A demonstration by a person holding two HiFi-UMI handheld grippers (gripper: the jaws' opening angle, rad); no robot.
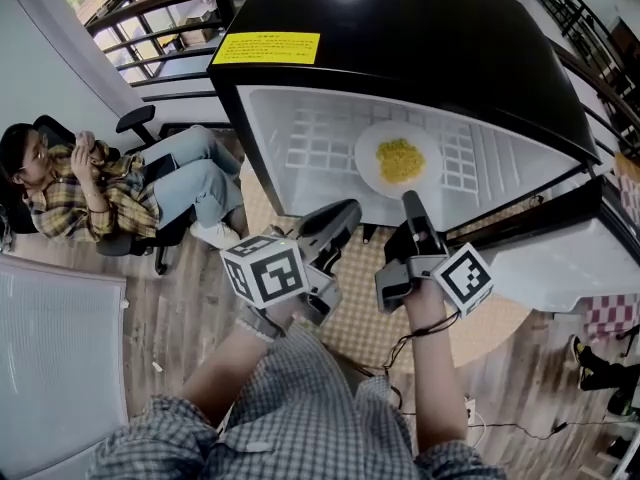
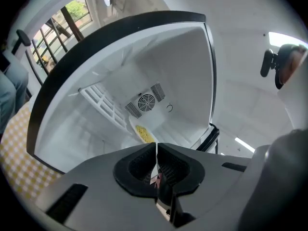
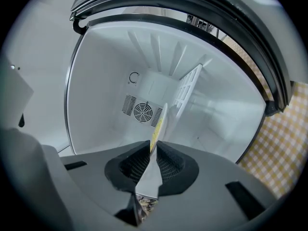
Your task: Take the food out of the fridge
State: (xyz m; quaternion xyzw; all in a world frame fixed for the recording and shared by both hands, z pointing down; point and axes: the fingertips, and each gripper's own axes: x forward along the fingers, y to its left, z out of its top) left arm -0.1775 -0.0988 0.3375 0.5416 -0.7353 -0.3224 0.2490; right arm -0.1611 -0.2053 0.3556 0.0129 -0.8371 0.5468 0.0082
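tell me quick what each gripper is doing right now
left gripper: closed, holding nothing
right gripper: closed on the rim of the plate

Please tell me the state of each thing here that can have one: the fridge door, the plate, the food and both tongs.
Fridge door: open, swung wide.
Plate: flat on the wire shelf inside the fridge, its rim gripped.
Food: yellow, piled on the plate, not yet taken out.
Left tongs: shut, holding nothing.
Right tongs: shut on the plate's rim.
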